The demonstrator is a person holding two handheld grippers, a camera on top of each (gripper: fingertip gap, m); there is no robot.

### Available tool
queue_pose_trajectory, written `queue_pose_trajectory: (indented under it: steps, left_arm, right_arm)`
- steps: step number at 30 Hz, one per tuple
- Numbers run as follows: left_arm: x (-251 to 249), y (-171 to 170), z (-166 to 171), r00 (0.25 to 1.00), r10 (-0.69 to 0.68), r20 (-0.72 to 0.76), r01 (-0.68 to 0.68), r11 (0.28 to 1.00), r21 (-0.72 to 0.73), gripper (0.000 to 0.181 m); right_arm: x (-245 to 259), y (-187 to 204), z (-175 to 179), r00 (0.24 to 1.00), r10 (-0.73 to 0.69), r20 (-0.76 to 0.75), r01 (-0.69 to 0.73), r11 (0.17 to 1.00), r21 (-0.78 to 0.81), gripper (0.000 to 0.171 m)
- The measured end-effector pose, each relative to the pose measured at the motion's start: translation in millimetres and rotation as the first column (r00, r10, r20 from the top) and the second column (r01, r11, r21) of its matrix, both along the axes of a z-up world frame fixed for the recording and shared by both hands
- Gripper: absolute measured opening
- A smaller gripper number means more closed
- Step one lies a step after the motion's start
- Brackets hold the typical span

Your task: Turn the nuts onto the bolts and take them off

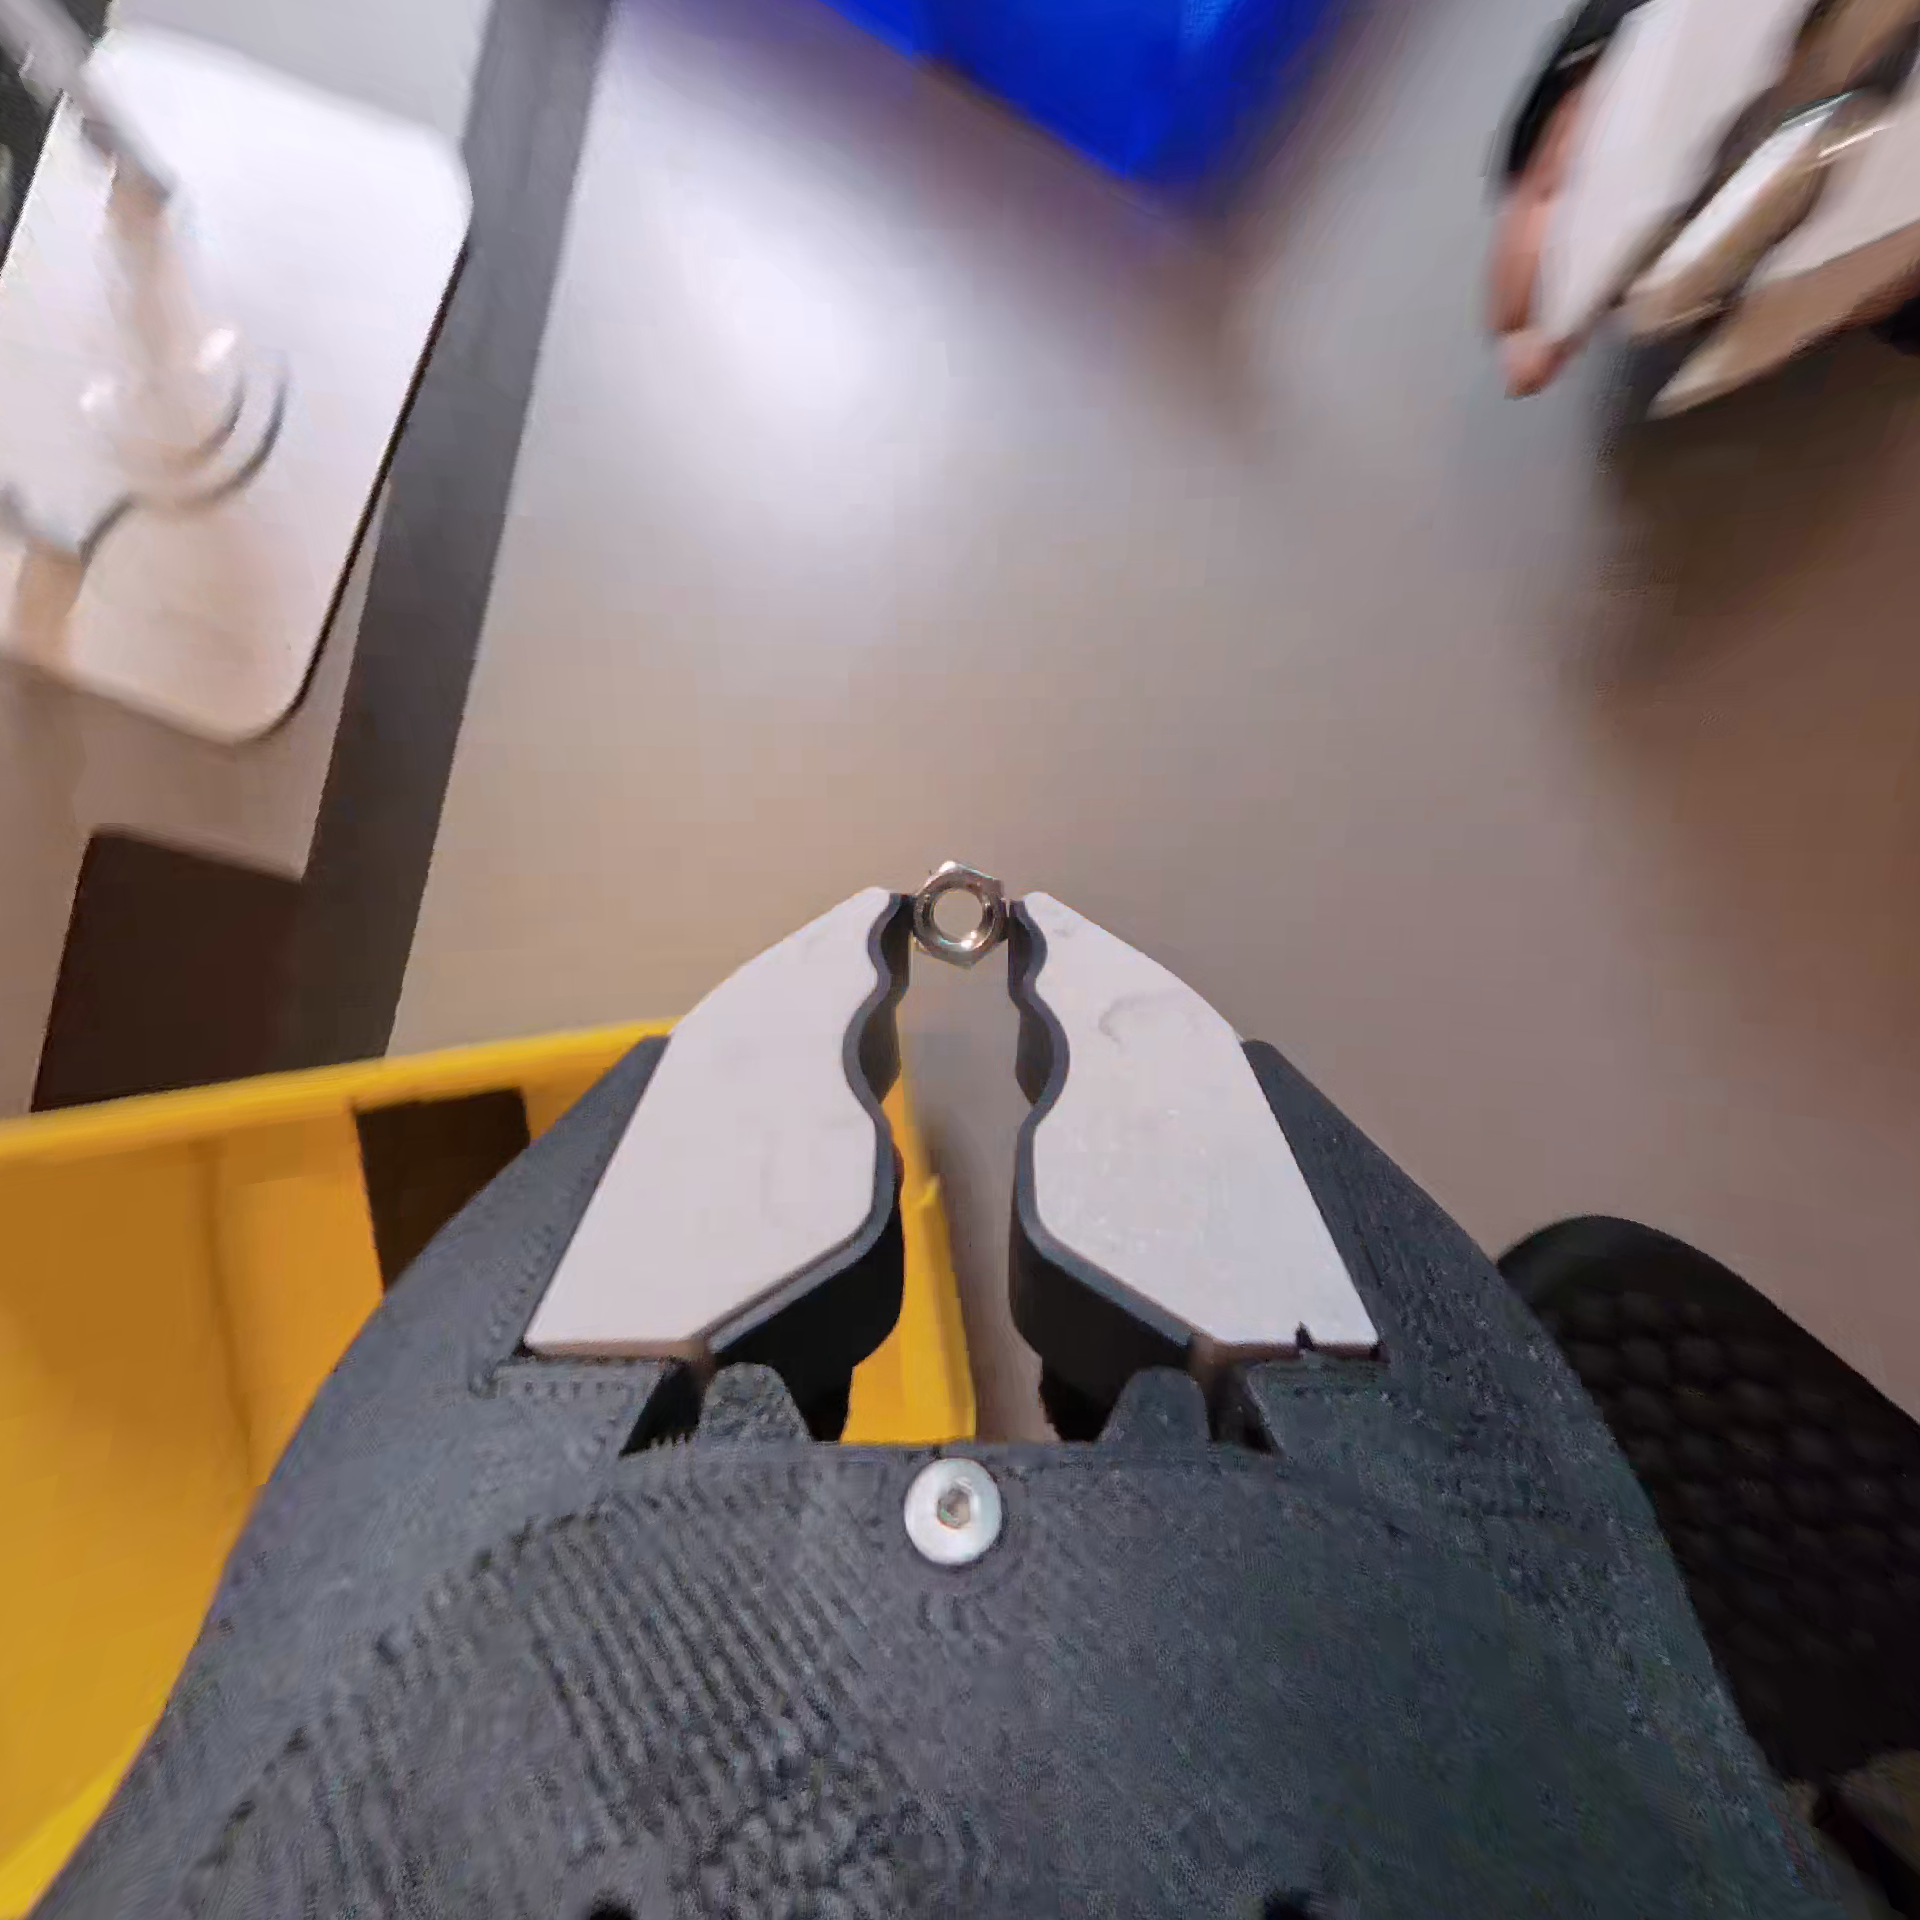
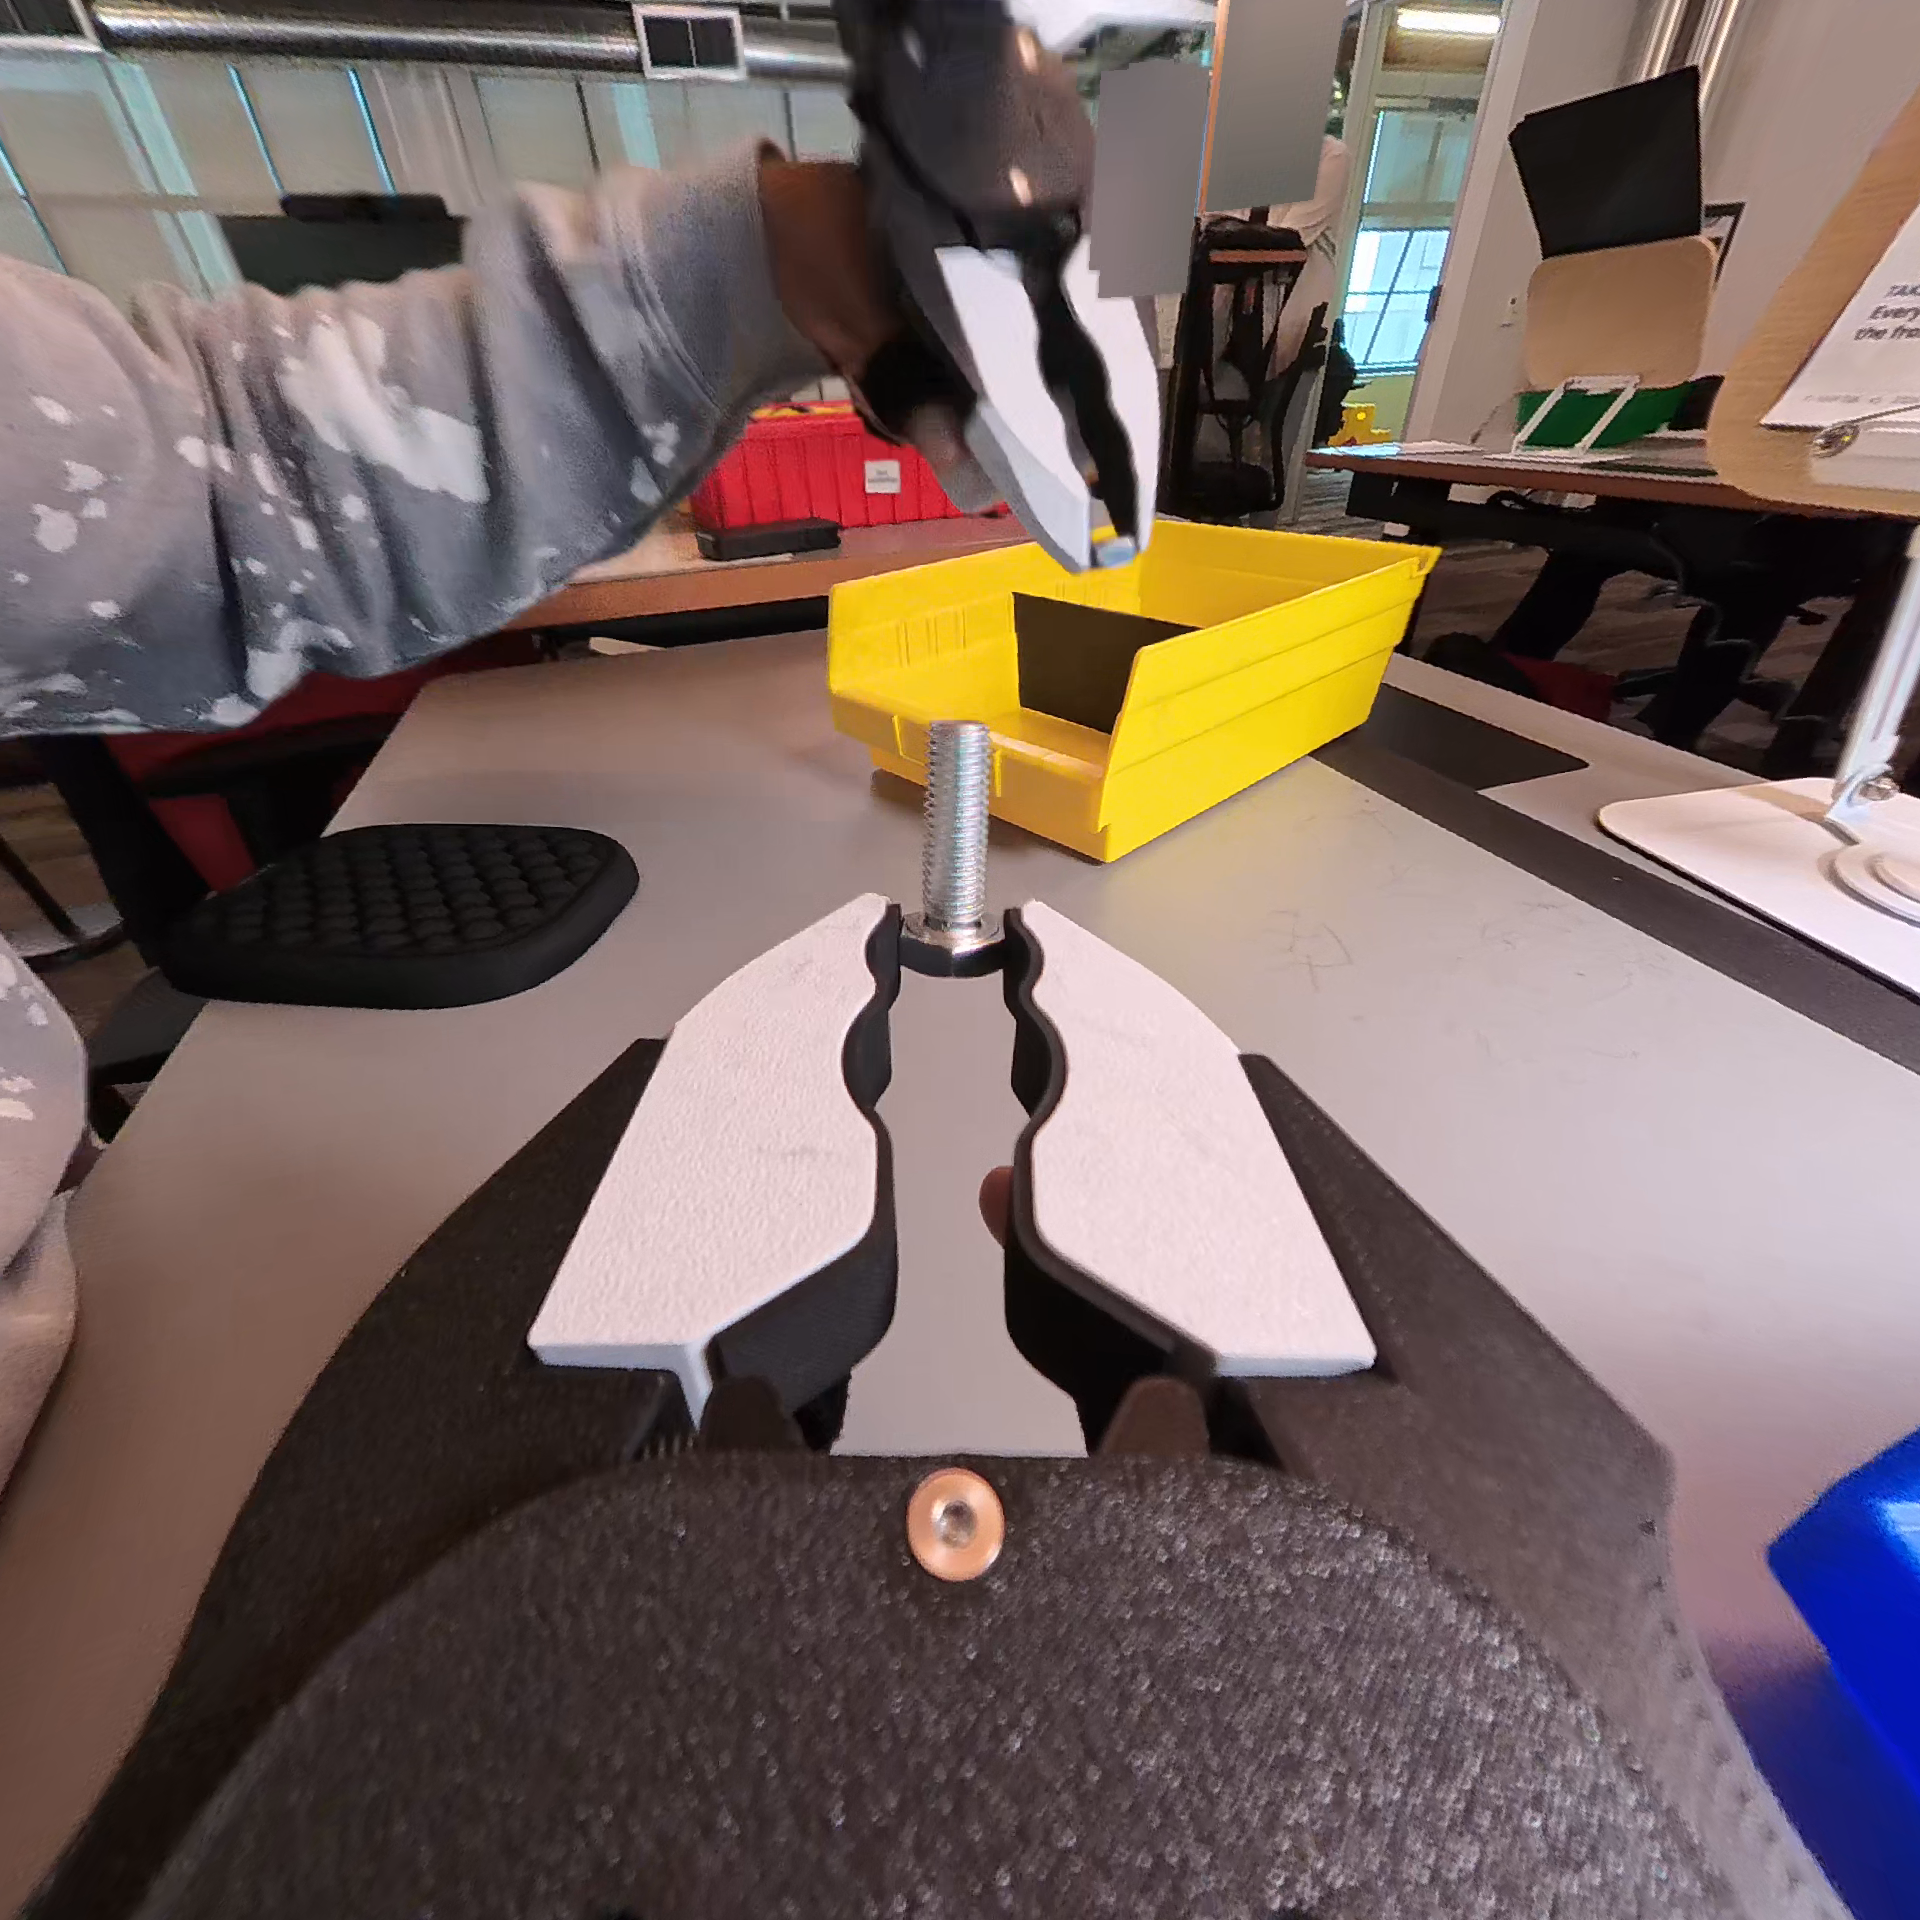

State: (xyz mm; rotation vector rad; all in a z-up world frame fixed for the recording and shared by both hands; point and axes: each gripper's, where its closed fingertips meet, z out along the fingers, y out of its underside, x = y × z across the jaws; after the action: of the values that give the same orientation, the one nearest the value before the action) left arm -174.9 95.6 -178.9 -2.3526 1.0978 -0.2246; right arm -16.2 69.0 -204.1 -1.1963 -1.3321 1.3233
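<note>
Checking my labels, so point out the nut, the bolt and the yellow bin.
nut [image 1: 957, 914]: left wrist view, its ring face.
bolt [image 2: 958, 821]: right wrist view, mid-thread.
yellow bin [image 2: 1257, 717]: right wrist view, side wall.

Both views bright, evenly lit indoors. Left wrist view: soft glare patch on the grey table [image 1: 831, 343], fading to warmer tone lower down. Nut [image 1: 957, 914] and own fingertips sharp; far objects smeared by motion blur: blue bin [image 1: 1122, 94], white base plate [image 1: 208, 416], right gripper [image 1: 1704, 239] at top right. Right wrist view: daylight from windows [image 2: 1392, 270] at back, overexposed. Bolt [image 2: 958, 831] crisp, glints on threads; short dark shadow under its head. Yellow bin [image 2: 1247, 707] sharp, casts thin shadow on table. Left gripper [image 2: 1112, 551] and sleeve [image 2: 312, 468] blurred. Wide-angle bowing at edges in both; blue bin [image 2: 1860, 1621] at lower right soft.
</note>
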Motion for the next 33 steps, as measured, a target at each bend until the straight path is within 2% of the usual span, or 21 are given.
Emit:
queue_pose_trajectory:
  steps: [1, 6, 11, 22, 33]
  left_arm:
    - [22, -6, 7, 0.998, -0.066, 0.001, 0.066, 0.998, 0.002, 0.019]
    - [118, -30, 21, 0.945, -0.328, 0.014, 0.328, 0.945, -0.007, 0.019]
    - [165, -38, 21, 0.894, -0.447, -0.005, 0.447, 0.894, -0.035, 0.019]
    - [175, -36, 20, 0.890, -0.455, 0.008, 0.455, 0.888, -0.062, 0.019]
    - [177, -39, 20, 0.891, -0.452, 0.050, 0.455, 0.889, -0.062, 0.019]
  right_arm:
    - [-1, -1, -1, 1.000, -0.008, 0.003, 0.008, 1.000, 0.003, 0.018]
    - [-8, -8, -8, 0.999, -0.043, 0.019, 0.042, 0.999, 0.023, 0.018]
    - [-11, -13, -6, 0.998, -0.066, -0.003, 0.066, 0.997, 0.035, 0.018]
    - [-3, -10, 15, 0.990, -0.075, -0.121, 0.079, 0.997, 0.025, 0.018]
    - [-3, -12, 15, 0.988, -0.087, -0.131, 0.095, 0.994, 0.051, 0.018]
